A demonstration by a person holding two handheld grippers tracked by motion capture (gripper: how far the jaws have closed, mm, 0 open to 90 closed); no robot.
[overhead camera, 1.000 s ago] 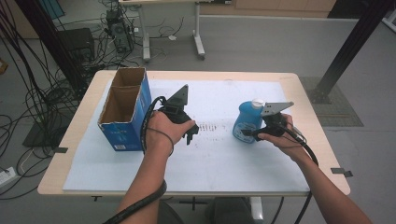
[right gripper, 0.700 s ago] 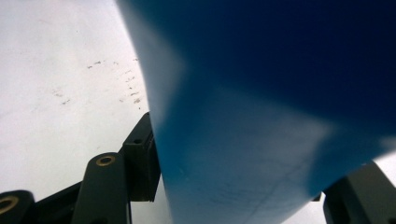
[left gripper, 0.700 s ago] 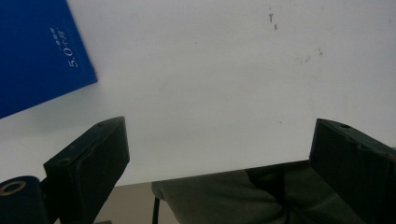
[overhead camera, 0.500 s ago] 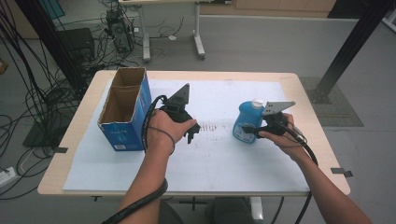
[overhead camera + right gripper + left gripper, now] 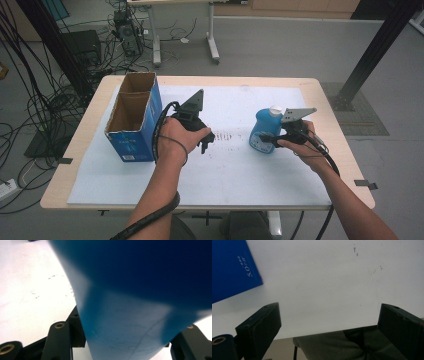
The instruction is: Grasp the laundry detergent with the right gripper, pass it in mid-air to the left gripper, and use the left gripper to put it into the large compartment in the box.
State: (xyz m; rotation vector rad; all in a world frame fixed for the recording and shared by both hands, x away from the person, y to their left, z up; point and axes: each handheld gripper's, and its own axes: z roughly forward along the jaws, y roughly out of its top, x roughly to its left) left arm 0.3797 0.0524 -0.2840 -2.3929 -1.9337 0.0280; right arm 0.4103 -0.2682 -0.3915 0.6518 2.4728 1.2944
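Observation:
A blue bottle with a white cap stands upright on the white mat, right of centre. My right gripper comes at it from the right, and its jaws have just been closing with the bottle between them. In the right gripper view the bottle sits wedged between the black jaws of the right gripper, which press on both its sides. My left gripper hovers over the mat's middle, beside the box. Its jaws stand wide apart in the left gripper view, with nothing between them.
An open-topped blue cardboard box stands on the left of the mat, its side also showing in the left gripper view. The white mat covers most of the wooden table. Cables and desk legs lie on the floor behind.

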